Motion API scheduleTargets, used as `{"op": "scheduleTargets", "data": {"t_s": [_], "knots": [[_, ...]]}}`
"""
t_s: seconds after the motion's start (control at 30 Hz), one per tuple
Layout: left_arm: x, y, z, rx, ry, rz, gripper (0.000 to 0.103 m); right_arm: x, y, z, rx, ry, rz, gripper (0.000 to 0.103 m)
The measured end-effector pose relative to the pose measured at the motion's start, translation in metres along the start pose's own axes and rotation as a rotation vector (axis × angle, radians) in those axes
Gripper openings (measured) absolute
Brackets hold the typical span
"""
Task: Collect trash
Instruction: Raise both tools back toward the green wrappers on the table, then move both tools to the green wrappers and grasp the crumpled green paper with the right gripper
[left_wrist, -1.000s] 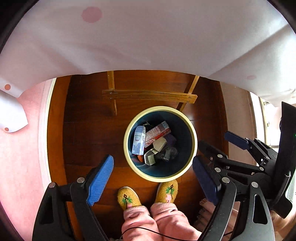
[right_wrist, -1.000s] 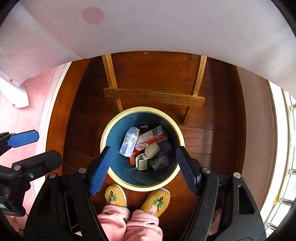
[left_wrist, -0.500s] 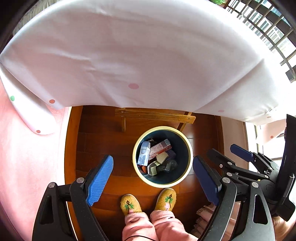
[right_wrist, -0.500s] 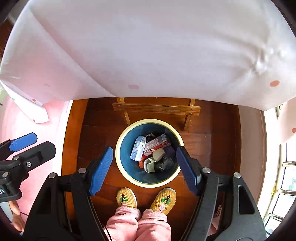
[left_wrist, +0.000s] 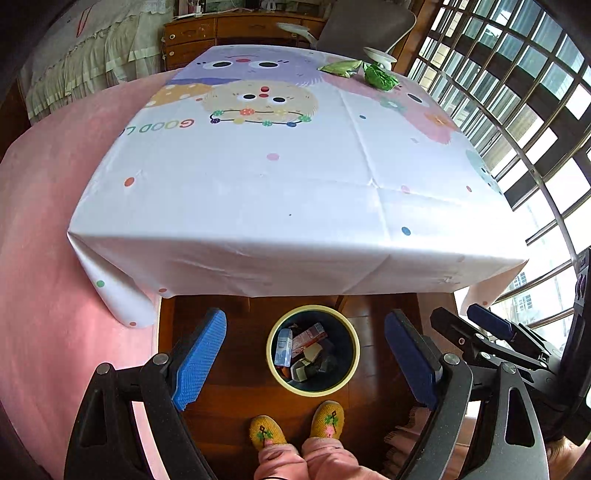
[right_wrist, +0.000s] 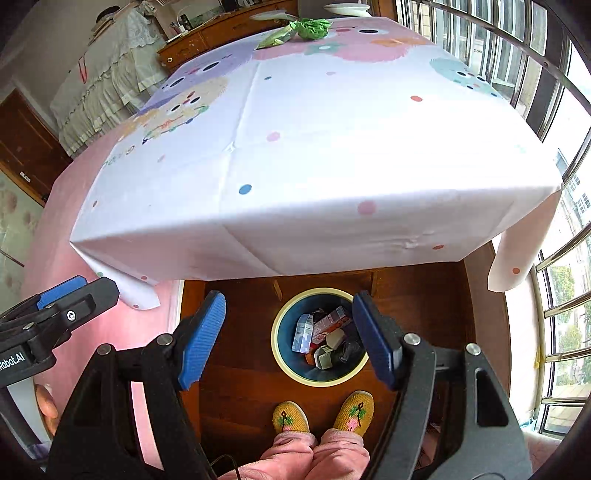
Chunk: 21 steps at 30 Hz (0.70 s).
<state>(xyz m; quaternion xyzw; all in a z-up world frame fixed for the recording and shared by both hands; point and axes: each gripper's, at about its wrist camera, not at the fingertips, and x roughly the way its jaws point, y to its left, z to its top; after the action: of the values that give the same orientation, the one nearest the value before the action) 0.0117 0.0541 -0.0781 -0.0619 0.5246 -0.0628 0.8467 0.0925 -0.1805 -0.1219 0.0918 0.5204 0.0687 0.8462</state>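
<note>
- Both the left gripper (left_wrist: 308, 363) and the right gripper (right_wrist: 290, 341) hang empty above the bin (left_wrist: 313, 349), jaws apart.
- Green wrappers (left_wrist: 380, 76) lie at the table's (left_wrist: 258, 177) far edge from the bin, probably the next trash.

Crumpled green wrappers (left_wrist: 376, 75) on table's far end (bin (left_wrist: 313, 386) holds cartons).

Bright window (left_wrist: 517, 122) daylight, sharp focus, fisheye-bent edges, dark corners
</note>
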Motion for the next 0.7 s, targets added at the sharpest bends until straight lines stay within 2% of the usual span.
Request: {"op": "scheduleTargets", "data": {"t_s": [0.23, 0.4, 0.7], "knots": [[-0.064, -0.014, 0.038, 0.135, -0.086, -0.039, 0.089, -0.076, 0.031, 0.036, -0.028, -0.143, -0.036, 0.069], [-0.102, -0.020, 0.066, 0.213, -0.152, -0.061, 0.089, -0.118, 0.042, 0.057, 0.000, -0.207, -0.056, 0.069], [-0.130, -0.022, 0.130, 0.247, -0.215, -0.069, 0.089, -0.151, 0.053, 0.118, -0.035, -0.269, -0.104, 0.069]]}}
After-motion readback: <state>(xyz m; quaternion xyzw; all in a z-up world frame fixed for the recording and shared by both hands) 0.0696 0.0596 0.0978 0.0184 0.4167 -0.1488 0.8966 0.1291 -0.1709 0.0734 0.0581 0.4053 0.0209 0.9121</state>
